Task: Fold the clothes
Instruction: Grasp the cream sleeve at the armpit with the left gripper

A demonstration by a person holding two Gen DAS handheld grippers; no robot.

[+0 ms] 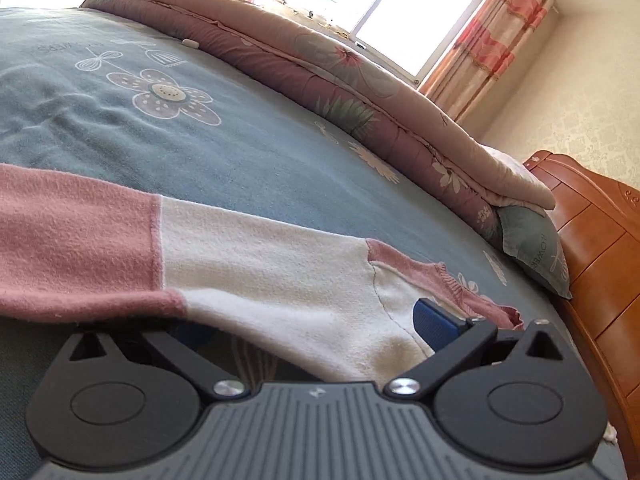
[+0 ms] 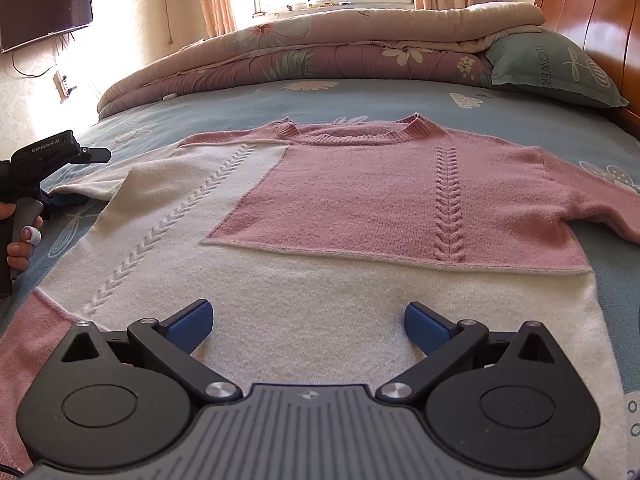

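A pink and white knit sweater [image 2: 360, 200] lies flat, front up, on the blue flowered bed sheet [image 2: 400, 100]. My right gripper [image 2: 308, 320] hovers open over the white lower part near the hem, with nothing between its blue pads [image 2: 192, 322]. A hand holds my left gripper [image 2: 78, 178] at the sweater's left sleeve [image 2: 88, 186]. In the left wrist view that white and pink sleeve [image 1: 260, 260] drapes across my left gripper [image 1: 312, 320]. Its jaws are spread wide, the right pad [image 1: 436, 324] shows, and the sleeve covers the left one.
A folded floral quilt [image 2: 320, 52] runs along the bed's far side, with a blue pillow [image 2: 552, 68] against the wooden headboard [image 2: 592, 8]. A window with pink curtains [image 1: 488, 40] is behind, and a dark screen [image 2: 44, 8] hangs on the left wall.
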